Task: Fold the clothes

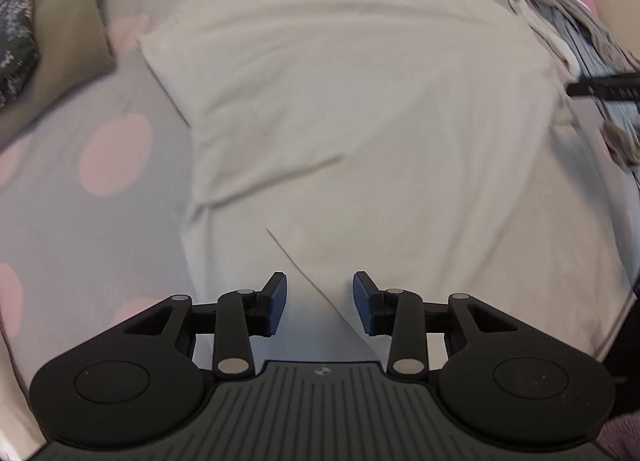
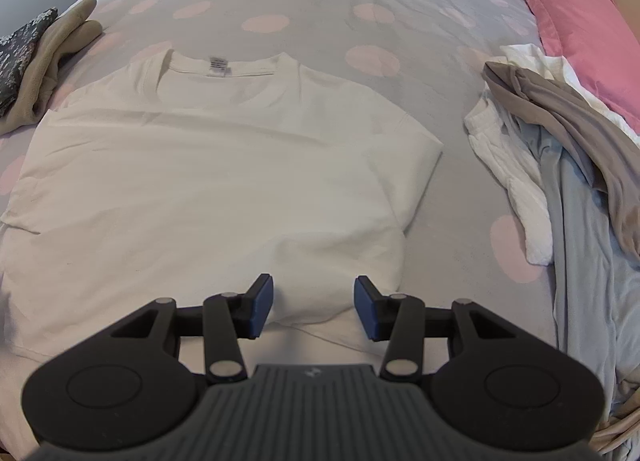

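Cotton-like white T-shirt (image 2: 208, 165) lies flat on the bed (image 2: 320, 1), collar away from the cameras, with a small grey label (image 2: 219, 66) inside the neckline. Its fabric is smooth with shallow creases; the hem nearest the right wrist camera shows a soft fold. One short sleeve is visible on the right side, ending in a squared cuff.

The bed cover is grey with round pink dots, matte and lightly wrinkled.

Left claw (image 1: 320, 303): two blue-padded fingers spread apart, nothing between them, poised over the near hem of the T-shirt (image 1: 360, 121). Right claw (image 2: 314, 309): two blue-padded fingers likewise spread, empty, above the lower edge of the T-shirt.

To the right of the T-shirt, apart from it, lies one loose pile of garments (image 2: 560, 165): one white ribbed piece, one pale blue piece, one taupe piece. One pink pillow (image 2: 580, 41) sits behind the pile. At the left edge lie one folded tan fleece item (image 2: 52, 57) and one dark speckled fabric item (image 2: 20, 57), touching each other.
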A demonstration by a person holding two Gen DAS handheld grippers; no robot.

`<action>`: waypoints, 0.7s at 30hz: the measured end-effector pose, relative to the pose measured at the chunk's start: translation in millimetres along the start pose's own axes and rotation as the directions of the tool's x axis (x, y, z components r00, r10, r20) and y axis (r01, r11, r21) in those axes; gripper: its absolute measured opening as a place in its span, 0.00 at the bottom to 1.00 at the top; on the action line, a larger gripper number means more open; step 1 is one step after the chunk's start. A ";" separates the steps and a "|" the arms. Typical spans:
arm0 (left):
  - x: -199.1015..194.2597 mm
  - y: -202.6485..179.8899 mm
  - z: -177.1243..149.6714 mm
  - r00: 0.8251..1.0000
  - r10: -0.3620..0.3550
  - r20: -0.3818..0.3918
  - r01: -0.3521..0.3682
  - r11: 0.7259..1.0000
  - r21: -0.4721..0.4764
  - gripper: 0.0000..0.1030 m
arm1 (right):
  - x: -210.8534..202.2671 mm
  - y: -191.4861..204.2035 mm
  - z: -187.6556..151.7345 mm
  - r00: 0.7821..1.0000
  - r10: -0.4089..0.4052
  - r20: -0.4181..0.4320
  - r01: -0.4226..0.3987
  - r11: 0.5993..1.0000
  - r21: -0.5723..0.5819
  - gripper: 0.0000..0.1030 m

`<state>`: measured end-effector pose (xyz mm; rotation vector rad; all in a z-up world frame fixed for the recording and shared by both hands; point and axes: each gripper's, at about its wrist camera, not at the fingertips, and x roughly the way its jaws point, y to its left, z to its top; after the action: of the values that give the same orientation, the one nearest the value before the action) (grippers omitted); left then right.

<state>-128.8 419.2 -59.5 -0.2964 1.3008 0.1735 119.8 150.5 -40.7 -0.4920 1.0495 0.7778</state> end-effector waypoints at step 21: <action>-53.2 -6.4 37.7 0.974 0.021 0.225 -0.024 1.000 0.009 0.01 | -2.4 -19.3 0.4 1.000 -0.029 0.012 0.028 0.998 0.058 0.47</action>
<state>-106.1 427.0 1.5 -0.2449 1.0806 0.2125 134.3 137.6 -38.3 -0.4511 1.0484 0.7222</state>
